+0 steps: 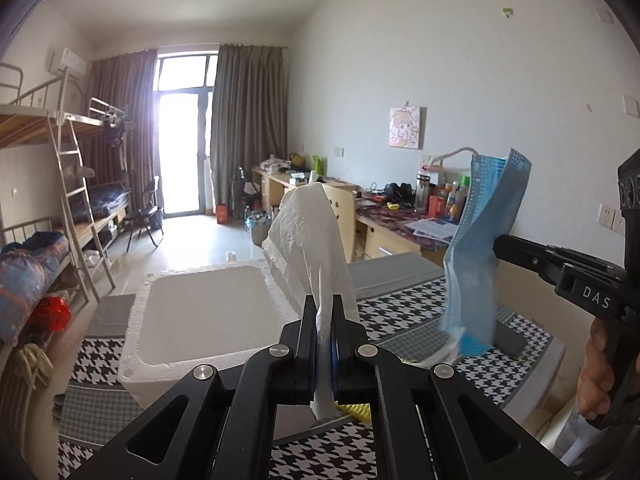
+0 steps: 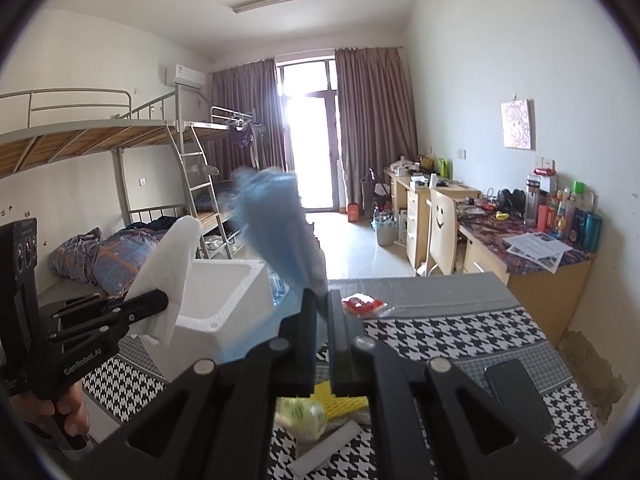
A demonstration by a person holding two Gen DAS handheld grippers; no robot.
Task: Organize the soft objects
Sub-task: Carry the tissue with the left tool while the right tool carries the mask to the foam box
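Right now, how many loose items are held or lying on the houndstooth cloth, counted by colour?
White: 2, tissue in left gripper, flat strip
Blue: 1, face mask in right gripper
Yellow: 1, sponge
Green: 1, translucent bundle
Red: 1, packet
Black: 1, phone
Total: 7

This is a shared bedroom, like a dorm. Metal bunk beds (image 2: 120, 136) with a ladder (image 2: 198, 184) stand along one wall. Desks (image 2: 532, 256) full of bottles line the other. Curtains (image 2: 372, 120) hang by a glass door (image 2: 310, 136).
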